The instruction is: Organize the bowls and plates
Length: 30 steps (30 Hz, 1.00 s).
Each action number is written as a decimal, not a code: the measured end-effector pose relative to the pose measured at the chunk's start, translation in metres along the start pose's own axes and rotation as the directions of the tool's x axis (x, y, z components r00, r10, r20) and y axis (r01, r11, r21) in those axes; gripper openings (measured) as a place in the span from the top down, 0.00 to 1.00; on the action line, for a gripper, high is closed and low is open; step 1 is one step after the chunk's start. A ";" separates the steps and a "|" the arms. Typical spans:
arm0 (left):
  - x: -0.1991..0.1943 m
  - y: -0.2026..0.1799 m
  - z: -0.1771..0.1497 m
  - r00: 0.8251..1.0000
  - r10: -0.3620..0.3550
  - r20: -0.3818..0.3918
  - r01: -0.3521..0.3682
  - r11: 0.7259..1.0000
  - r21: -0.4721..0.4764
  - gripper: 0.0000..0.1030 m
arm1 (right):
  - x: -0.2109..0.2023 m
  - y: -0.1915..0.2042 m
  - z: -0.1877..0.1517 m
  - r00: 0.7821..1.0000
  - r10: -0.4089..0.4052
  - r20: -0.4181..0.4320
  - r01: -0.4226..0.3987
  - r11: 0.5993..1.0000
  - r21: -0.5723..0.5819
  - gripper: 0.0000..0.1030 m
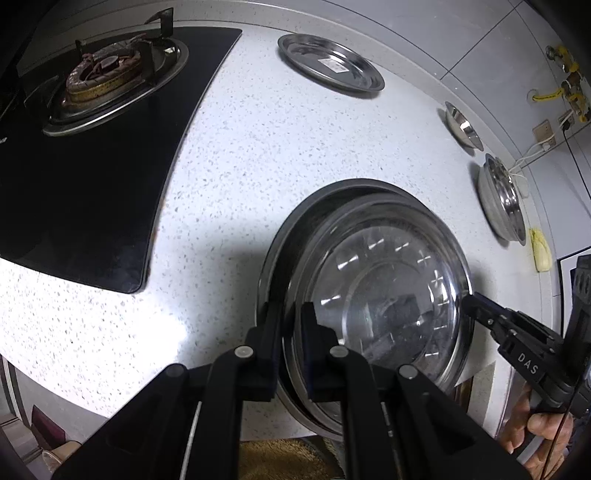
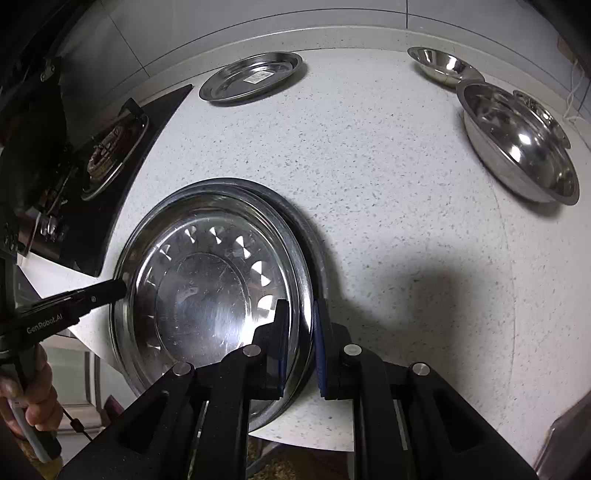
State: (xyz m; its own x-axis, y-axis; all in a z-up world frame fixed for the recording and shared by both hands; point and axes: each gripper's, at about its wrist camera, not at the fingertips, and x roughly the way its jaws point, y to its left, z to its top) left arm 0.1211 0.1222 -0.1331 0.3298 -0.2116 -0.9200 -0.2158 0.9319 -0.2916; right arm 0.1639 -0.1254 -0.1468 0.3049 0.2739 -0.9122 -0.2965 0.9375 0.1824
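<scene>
A steel plate with a patterned ring (image 1: 384,295) (image 2: 207,291) is held over a darker plate (image 1: 295,221) (image 2: 299,218) on the counter near its front edge. My left gripper (image 1: 290,325) is shut on the upper plate's left rim; in the right wrist view its fingers (image 2: 110,290) touch that rim. My right gripper (image 2: 301,332) is shut on the plate's right rim; its fingers (image 1: 476,302) show in the left wrist view. Another flat steel plate (image 1: 330,62) (image 2: 251,75) lies at the back. A small steel bowl (image 1: 463,125) (image 2: 443,64) and a large steel bowl (image 1: 502,199) (image 2: 517,140) sit at the right.
A black gas hob with a burner (image 1: 103,81) (image 2: 107,147) takes up the counter's left side. The grey tiled wall (image 1: 443,33) runs behind. A yellow sponge (image 1: 540,249) lies at the far right. The speckled white counter (image 1: 258,147) ends just under the plates.
</scene>
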 end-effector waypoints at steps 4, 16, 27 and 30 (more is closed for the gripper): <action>-0.007 0.000 0.001 0.999 0.011 0.034 -0.011 1.000 0.004 0.91 | -0.004 -0.001 -0.001 1.000 0.020 0.018 -0.019 1.000 -0.007 0.86; -0.047 0.025 0.020 0.984 0.036 0.177 -0.037 0.999 -0.001 0.62 | -0.028 -0.017 0.000 0.996 0.004 0.092 -0.004 1.000 -0.003 0.50; -0.042 0.012 0.083 0.972 0.122 0.199 -0.126 0.992 0.007 0.62 | -0.027 -0.022 0.051 0.991 0.048 0.125 -0.048 0.999 -0.008 0.30; -0.036 0.008 0.123 0.970 0.134 0.203 -0.136 0.991 -0.006 0.62 | -0.026 -0.019 0.087 0.986 0.034 0.160 -0.028 0.999 -0.038 0.27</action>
State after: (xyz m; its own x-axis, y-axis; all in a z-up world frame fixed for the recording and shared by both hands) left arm 0.2201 0.1732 -0.0700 0.4775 -0.0203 -0.8784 -0.2637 0.9503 -0.1653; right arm 0.2406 -0.1314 -0.0946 0.4355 0.3367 -0.8348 -0.3395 0.9204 0.1941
